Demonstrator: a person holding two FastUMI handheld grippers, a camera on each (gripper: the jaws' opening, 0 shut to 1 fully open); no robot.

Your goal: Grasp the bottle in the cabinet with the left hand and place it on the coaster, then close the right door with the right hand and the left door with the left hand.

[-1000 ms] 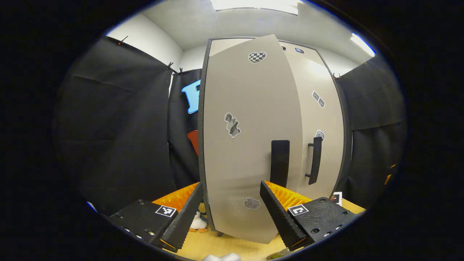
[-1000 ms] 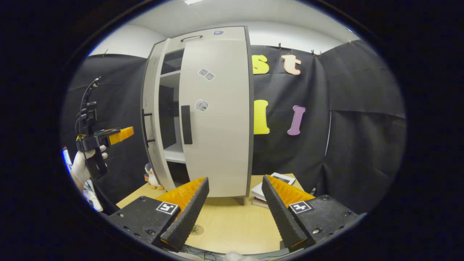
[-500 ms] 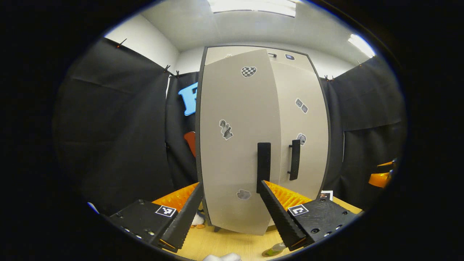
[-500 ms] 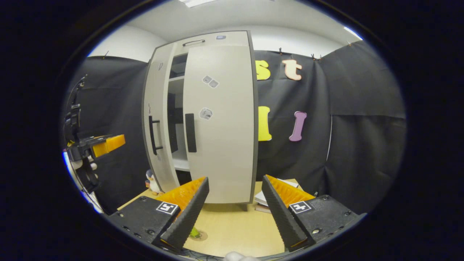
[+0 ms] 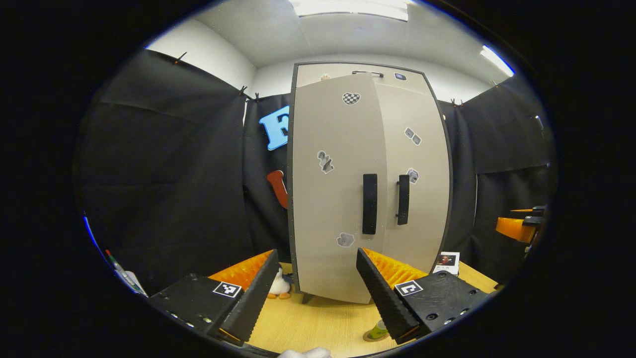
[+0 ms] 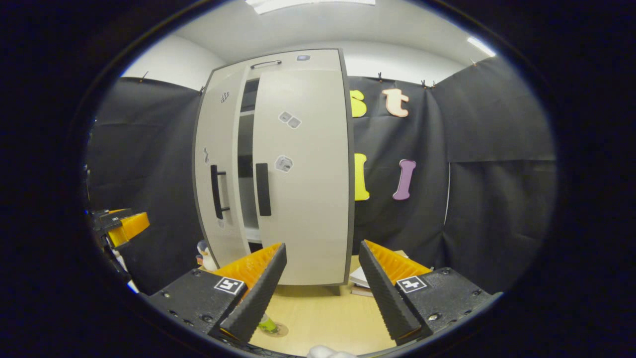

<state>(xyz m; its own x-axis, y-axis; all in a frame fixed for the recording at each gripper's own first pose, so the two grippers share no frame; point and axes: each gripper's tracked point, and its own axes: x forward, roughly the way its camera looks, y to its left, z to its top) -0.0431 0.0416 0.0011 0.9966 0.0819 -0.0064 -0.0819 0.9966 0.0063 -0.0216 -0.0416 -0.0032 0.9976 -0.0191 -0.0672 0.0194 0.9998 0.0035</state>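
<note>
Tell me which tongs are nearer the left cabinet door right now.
Left, most likely. The left tongs face the left door, which fills the view ahead. The right tongs face the right door, with the left door beyond it, ajar.

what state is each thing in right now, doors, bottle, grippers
right door: shut
left door: ajar, gap showing a shelf
bottle: upright on the coaster, out of the cabinet
left gripper: jaws open, empty
right gripper: jaws open, empty

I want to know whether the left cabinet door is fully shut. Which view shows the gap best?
The right gripper view: the grey left cabinet door stands ajar, with dark shelves in the gap. The left gripper view faces that door head-on, so the gap barely shows.
</note>
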